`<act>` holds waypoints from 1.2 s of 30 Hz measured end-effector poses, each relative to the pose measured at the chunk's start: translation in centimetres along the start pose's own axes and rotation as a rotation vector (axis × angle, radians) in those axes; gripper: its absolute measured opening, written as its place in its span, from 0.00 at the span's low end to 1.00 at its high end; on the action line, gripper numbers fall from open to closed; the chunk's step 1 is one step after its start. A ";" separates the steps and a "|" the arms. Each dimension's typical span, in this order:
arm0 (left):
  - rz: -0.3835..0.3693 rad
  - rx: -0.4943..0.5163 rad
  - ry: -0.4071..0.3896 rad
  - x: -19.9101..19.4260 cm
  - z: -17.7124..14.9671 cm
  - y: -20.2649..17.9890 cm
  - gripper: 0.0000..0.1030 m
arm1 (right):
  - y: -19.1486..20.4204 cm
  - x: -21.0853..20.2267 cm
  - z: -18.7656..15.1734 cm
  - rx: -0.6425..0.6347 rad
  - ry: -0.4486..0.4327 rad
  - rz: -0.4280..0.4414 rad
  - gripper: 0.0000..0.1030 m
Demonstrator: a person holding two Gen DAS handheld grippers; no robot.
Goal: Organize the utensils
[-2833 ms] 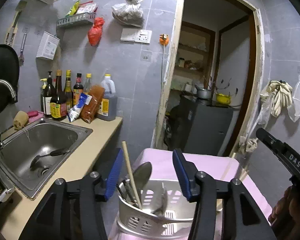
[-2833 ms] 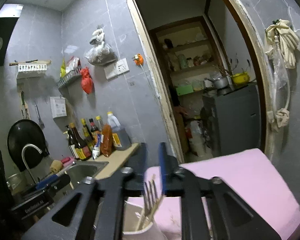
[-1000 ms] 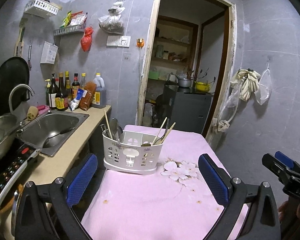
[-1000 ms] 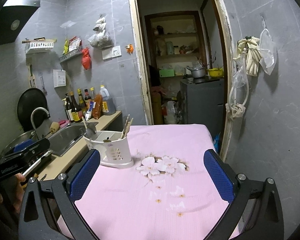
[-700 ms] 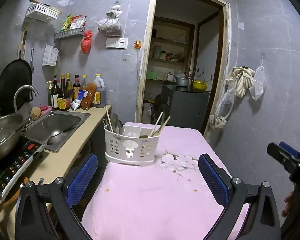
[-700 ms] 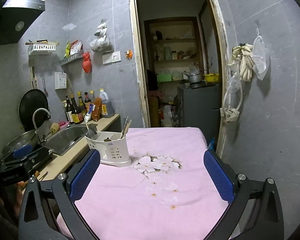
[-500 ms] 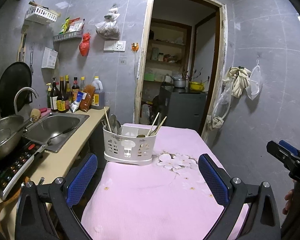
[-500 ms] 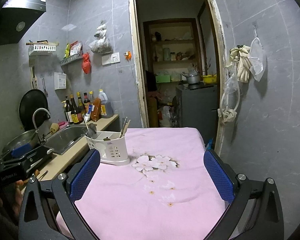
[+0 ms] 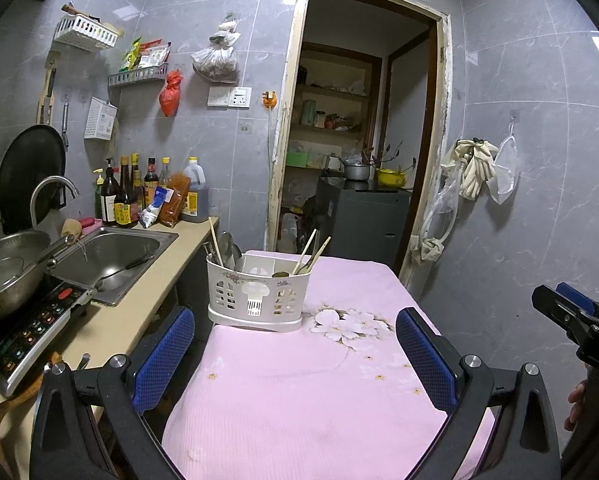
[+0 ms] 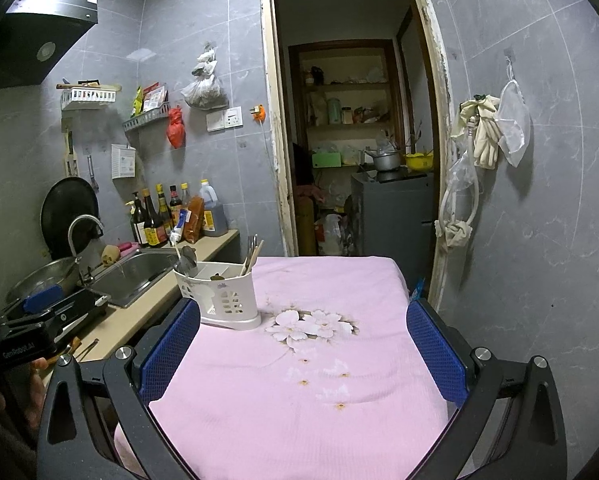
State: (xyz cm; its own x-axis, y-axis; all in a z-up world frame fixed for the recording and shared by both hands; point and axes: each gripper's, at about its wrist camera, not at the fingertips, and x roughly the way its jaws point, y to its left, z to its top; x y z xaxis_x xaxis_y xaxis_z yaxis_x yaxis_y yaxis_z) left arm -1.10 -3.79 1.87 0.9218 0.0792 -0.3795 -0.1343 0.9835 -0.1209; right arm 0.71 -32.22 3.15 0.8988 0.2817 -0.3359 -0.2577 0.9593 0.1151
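A white plastic utensil caddy point(image 9: 257, 300) point(image 10: 223, 298) stands at the far left of the pink-clothed table point(image 9: 319, 380) point(image 10: 319, 360). Spoons point(image 9: 229, 248) and a chopstick lean in its left compartment. Chopsticks point(image 9: 313, 252) and a fork lean in its right one. My left gripper point(image 9: 295, 354) hovers open over the table's near end, well short of the caddy, with nothing between its fingers. My right gripper point(image 10: 301, 354) is likewise open and empty, pulled back from the caddy. Each gripper also shows at the edge of the other's view.
A counter point(image 9: 111, 320) runs along the left with a steel sink point(image 9: 111, 252), an induction cooker point(image 9: 27, 332) bearing a metal pot, and several sauce bottles point(image 9: 135, 196). An open doorway point(image 9: 359, 140) lies behind the table. Gloves and bags hang on the right wall point(image 9: 479, 168).
Both grippers have backed away from the caddy and opened wide; earlier they were close over it, the right one narrow by the fork. The caddy now looks smaller and farther.
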 end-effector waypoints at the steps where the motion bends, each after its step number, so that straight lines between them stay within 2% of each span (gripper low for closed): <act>1: 0.001 0.000 0.000 0.0 0.0 0.0 0.99 | 0.0 0.1 0.0 -0.001 0.000 0.000 0.98; 36: 0.004 -0.004 0.001 -0.5 0.0 0.1 0.99 | 0.6 -0.6 0.0 -0.011 0.008 0.007 0.98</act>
State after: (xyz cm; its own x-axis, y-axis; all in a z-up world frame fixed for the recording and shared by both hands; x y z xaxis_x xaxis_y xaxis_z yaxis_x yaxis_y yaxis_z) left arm -1.59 -3.77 2.05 0.9207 0.0827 -0.3813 -0.1391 0.9827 -0.1227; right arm -0.01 -31.80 3.48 0.8942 0.2883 -0.3425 -0.2676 0.9575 0.1073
